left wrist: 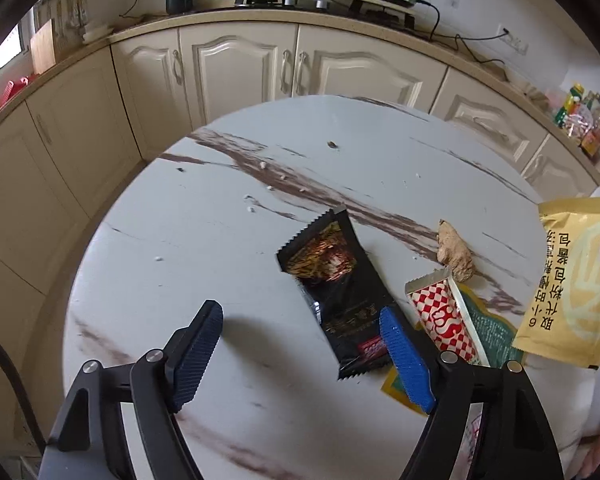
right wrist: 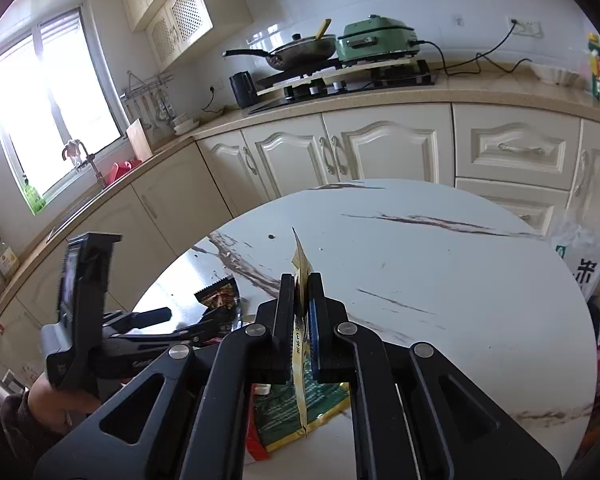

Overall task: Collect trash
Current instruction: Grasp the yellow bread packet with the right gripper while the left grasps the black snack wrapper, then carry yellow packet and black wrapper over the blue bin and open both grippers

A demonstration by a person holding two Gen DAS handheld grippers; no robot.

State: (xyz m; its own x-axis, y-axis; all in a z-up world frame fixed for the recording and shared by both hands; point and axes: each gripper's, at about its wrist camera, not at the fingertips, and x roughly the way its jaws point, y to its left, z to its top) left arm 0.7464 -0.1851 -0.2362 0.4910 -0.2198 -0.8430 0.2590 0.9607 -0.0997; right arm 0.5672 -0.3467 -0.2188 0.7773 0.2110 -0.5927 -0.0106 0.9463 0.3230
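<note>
Yellow foil shows edge-on in the right wrist view: the right gripper point(right wrist: 300, 292) is clamped on a yellow sachet point(right wrist: 300, 264), which stands upright between the two closed fingers above the marble table point(right wrist: 440, 280). Only the left wrist view shows that sachet's face point(left wrist: 572, 280), held up off the table to the right of the left gripper point(left wrist: 300, 320); it carries upside-down Chinese print beside a "6", too distorted to read with confidence.

That left gripper hangs wide open over the table. A black snack wrapper point(left wrist: 336, 280) lies between its blue pads point(left wrist: 404, 356), touching neither as far as can be told. Just right of the right-hand pad lies a red-and-white checked wrapper point(left wrist: 444, 320) over a green packet point(left wrist: 492, 332), with a piece of ginger point(left wrist: 456, 256) just beyond them. Crumbs point(left wrist: 260, 188) dot the tabletop farther ahead.

Under the right gripper, the green packet point(right wrist: 292, 416) reappears.
</note>
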